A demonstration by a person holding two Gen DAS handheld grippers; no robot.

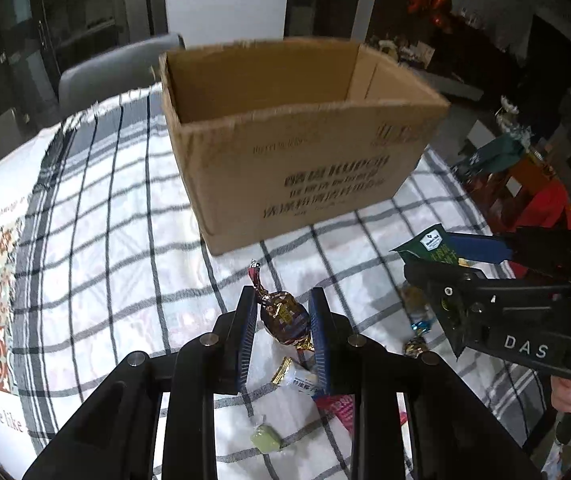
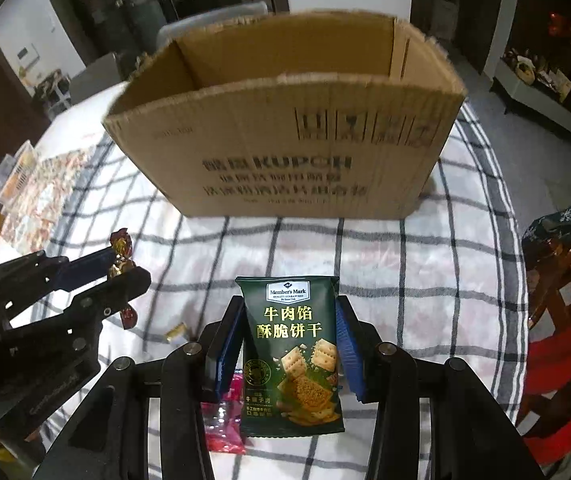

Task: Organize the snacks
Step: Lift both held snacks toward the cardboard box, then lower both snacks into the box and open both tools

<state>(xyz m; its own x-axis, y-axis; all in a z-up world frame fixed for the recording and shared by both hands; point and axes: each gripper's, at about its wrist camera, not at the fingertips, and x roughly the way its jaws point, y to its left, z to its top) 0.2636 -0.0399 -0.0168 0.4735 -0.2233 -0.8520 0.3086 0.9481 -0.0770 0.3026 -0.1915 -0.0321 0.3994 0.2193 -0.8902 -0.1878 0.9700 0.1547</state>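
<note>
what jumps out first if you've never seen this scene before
The big open cardboard box dominates, standing at the far side of the checked tablecloth with dark print on its near wall. In front of it, the right hand-held gripper holds a dark green cracker packet upright, while the left hand-held gripper clamps a brown foil-wrapped candy. A few small wrapped sweets lie loose on the cloth below.
</note>
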